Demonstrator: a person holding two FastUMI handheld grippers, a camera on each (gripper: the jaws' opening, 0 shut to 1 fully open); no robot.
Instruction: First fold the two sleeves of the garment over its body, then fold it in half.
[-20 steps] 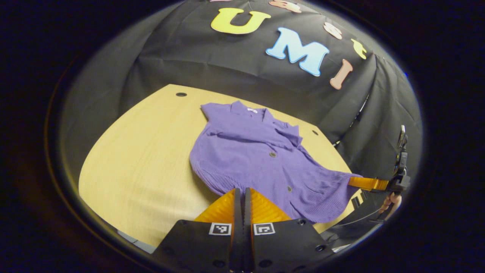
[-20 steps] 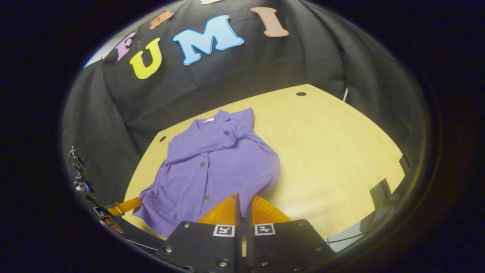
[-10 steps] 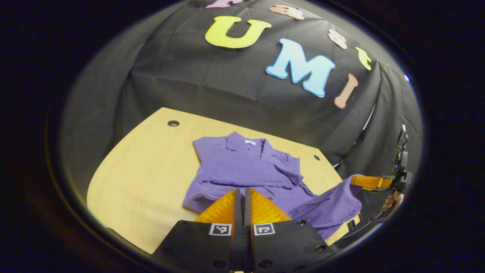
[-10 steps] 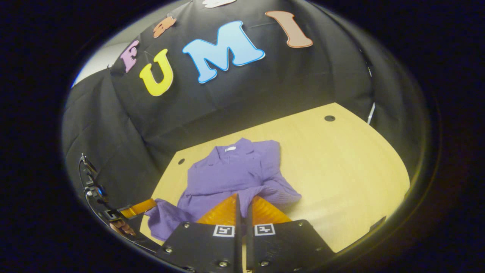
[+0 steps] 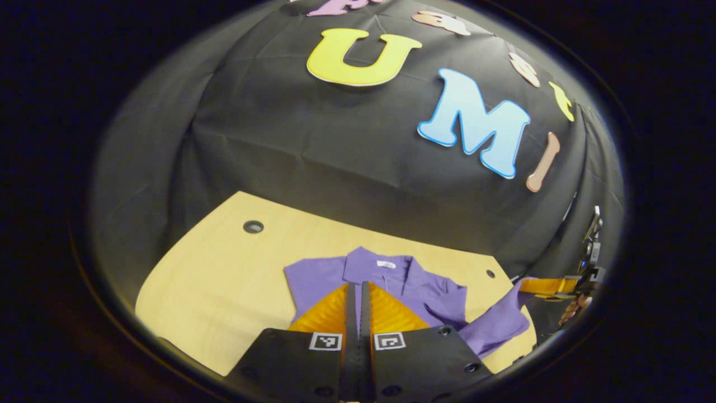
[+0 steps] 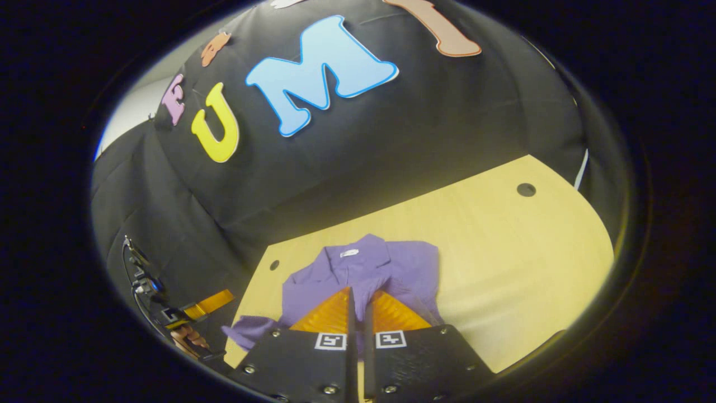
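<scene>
A purple button shirt point(image 5: 386, 277) lies on the wooden table point(image 5: 224, 280), its collar toward the booth wall and its sleeves folded in. My left gripper point(image 5: 358, 286) is shut on one hem corner, held up over the shirt's body. The left gripper view also has the right gripper point(image 5: 551, 286) at the far right, pinching the other hem corner point(image 5: 503, 319). In the right gripper view the shirt point(image 6: 386, 266) sits just beyond my right gripper point(image 6: 358, 292), shut on the hem. The left gripper point(image 6: 210, 305) is at the lower left, holding its corner point(image 6: 249, 326).
The table point(image 6: 503, 252) has small round holes near its far corners point(image 5: 253, 226) point(image 6: 526, 189). Black cloth walls stand close behind and beside it. A person's fingers point(image 6: 187, 336) grip the left gripper's handle. Bare wood stretches to either side of the shirt.
Both grippers have lifted the hem off the table and carried it forward toward the collar. The shirt's lower half has risen and is doubling over the upper half.
</scene>
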